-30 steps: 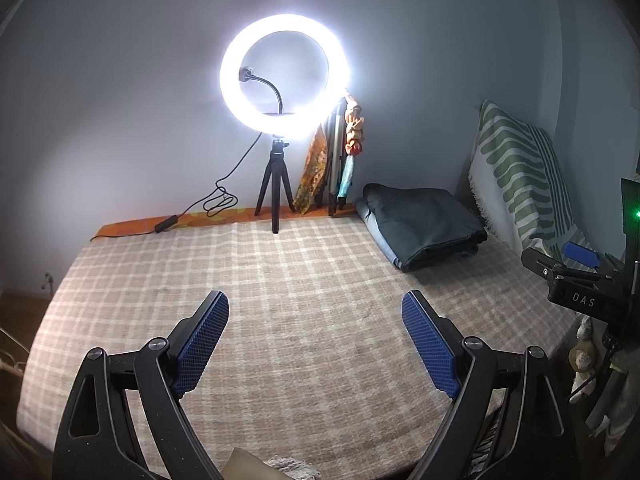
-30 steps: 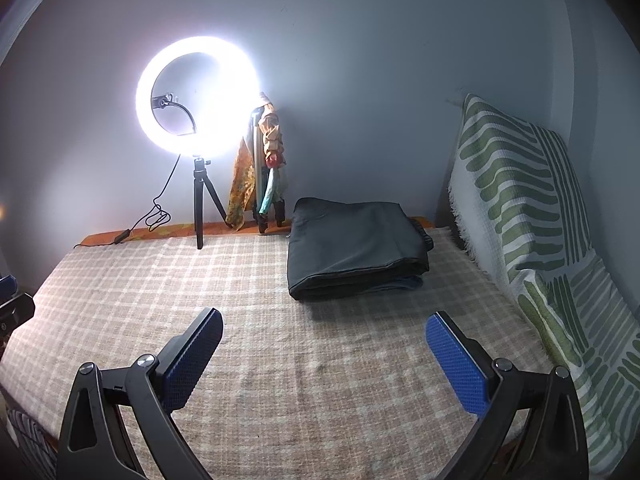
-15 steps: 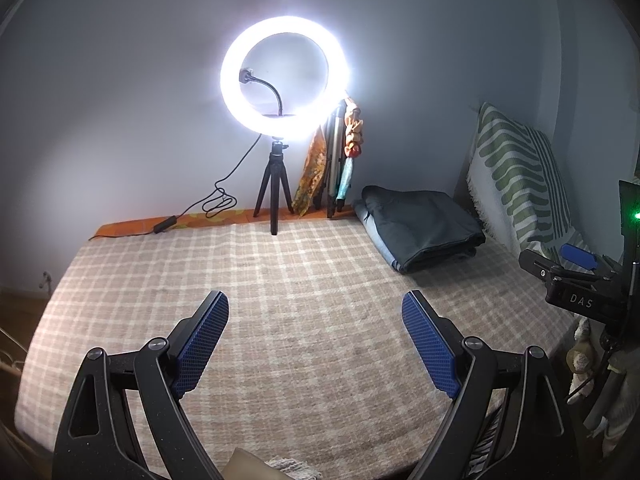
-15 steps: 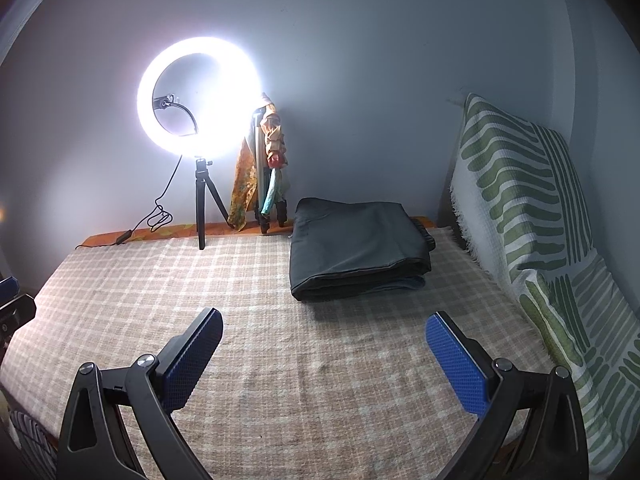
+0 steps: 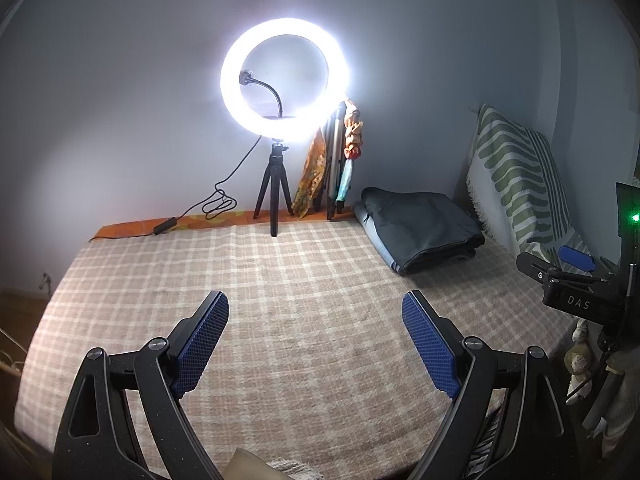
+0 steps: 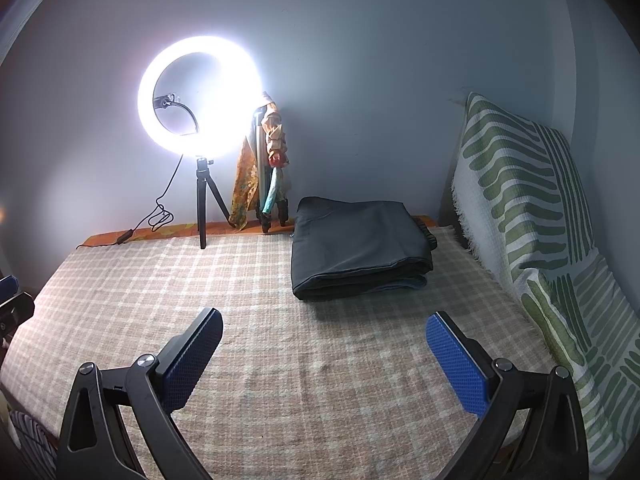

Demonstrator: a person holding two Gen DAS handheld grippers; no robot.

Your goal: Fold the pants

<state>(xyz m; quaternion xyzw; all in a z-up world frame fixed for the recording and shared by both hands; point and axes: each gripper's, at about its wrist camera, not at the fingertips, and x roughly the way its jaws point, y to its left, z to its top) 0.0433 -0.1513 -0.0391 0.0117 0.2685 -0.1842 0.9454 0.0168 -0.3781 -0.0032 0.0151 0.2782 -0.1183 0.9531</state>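
Note:
A neat stack of folded dark grey pants [image 6: 360,248] lies on the checked bed cover [image 6: 256,304] at the far right, near the wall; it also shows in the left wrist view [image 5: 420,232]. My left gripper [image 5: 316,312] is open and empty, above the front middle of the bed. My right gripper [image 6: 324,328] is open and empty, above the bed in front of the stack and apart from it. The right gripper's body [image 5: 568,284] shows at the right edge of the left wrist view.
A lit ring light on a small tripod [image 5: 276,200] stands at the back of the bed, its cable [image 5: 216,204] trailing left. Colourful cloth [image 6: 260,176] hangs against the wall. A green-striped cushion [image 6: 532,200] leans at the right.
Both views have shifted very slightly. The pants stack has not moved and both grippers stay open.

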